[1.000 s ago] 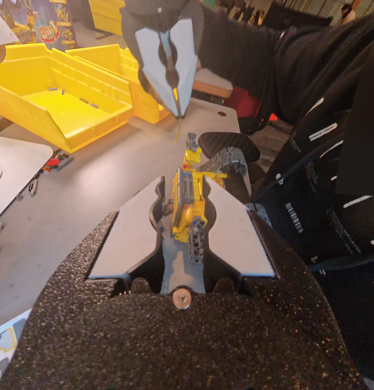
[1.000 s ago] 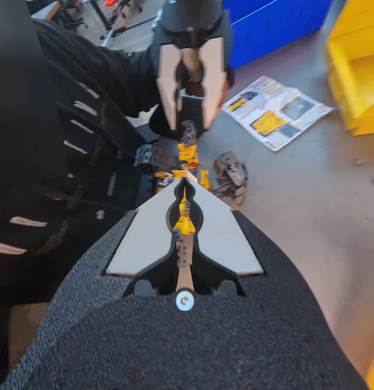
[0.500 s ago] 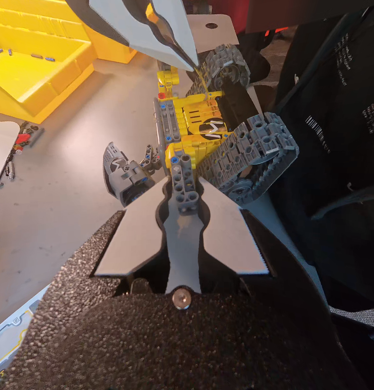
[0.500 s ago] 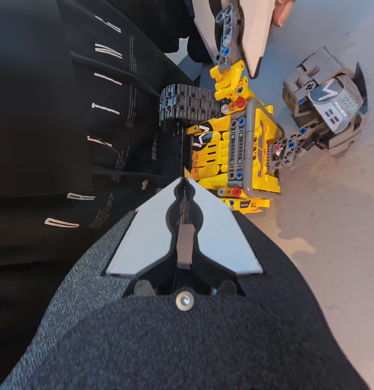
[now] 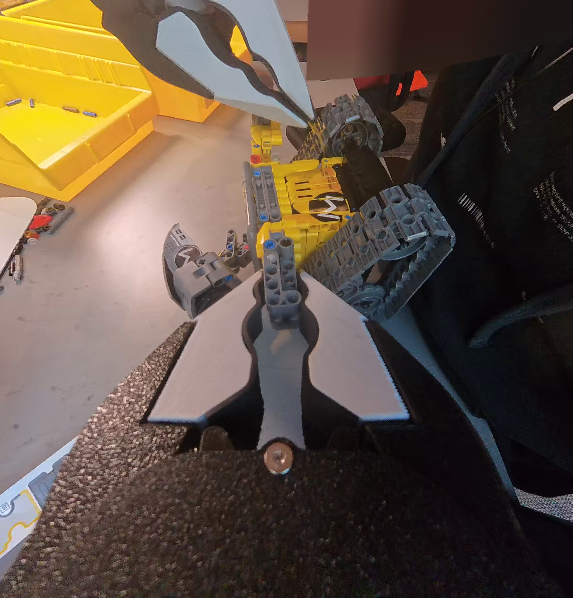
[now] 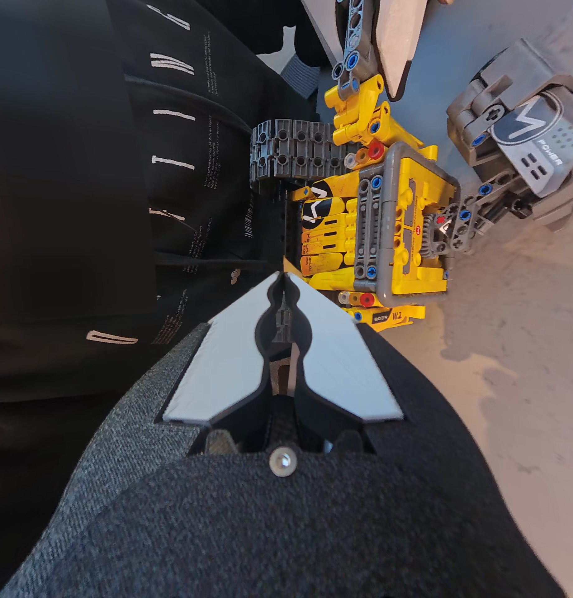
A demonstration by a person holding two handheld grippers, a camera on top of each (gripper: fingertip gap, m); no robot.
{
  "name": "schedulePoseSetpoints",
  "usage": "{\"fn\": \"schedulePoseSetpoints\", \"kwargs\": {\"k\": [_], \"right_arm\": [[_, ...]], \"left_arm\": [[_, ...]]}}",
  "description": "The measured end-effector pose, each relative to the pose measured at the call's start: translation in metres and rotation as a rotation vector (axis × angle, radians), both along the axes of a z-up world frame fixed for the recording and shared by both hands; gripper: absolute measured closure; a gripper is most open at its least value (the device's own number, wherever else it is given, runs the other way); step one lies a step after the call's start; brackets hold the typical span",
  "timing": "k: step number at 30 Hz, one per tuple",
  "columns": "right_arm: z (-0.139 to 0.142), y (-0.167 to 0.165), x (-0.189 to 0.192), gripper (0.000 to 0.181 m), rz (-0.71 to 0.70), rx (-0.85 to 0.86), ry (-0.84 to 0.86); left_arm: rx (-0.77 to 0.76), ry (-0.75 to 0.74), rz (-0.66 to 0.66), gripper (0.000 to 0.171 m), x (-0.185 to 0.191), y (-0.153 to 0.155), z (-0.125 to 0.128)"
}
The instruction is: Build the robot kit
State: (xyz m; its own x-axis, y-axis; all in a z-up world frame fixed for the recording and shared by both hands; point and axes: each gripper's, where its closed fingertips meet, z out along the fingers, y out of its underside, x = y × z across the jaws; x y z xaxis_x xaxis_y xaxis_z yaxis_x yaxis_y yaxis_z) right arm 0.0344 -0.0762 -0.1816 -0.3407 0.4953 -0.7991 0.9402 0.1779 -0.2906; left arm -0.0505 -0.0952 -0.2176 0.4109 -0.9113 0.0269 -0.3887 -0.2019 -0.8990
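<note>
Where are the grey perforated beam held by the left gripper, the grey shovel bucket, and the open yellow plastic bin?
grey perforated beam (image 5: pixel 280 281): left wrist view, on its holed face between the fingers.
grey shovel bucket (image 5: pixel 183 255): left wrist view, on its curved outer shell.
open yellow plastic bin (image 5: pixel 52 129): left wrist view, on its inner floor.

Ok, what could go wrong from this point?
1. The left tongs grip only the grey beam jutting from the yellow tracked model; it could pop off or pivot.
2. Its tracks seem to overhang the table edge by the person's lap; a slip may drop it.
</note>
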Motion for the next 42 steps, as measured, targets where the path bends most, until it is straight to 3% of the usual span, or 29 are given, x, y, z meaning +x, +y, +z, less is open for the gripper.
{"fn": "schedulePoseSetpoints", "kwargs": {"k": [34, 42], "right_arm": [[-0.019, 0.019, -0.002, 0.181, -0.022, 0.181, 0.010], [-0.016, 0.015, -0.003, 0.181, -0.036, 0.152, 0.013]], "left_arm": [[0.014, -0.010, -0.004, 0.156, 0.001, -0.001, 0.000], [0.012, -0.012, -0.003, 0.156, 0.001, -0.001, -0.001]]}}
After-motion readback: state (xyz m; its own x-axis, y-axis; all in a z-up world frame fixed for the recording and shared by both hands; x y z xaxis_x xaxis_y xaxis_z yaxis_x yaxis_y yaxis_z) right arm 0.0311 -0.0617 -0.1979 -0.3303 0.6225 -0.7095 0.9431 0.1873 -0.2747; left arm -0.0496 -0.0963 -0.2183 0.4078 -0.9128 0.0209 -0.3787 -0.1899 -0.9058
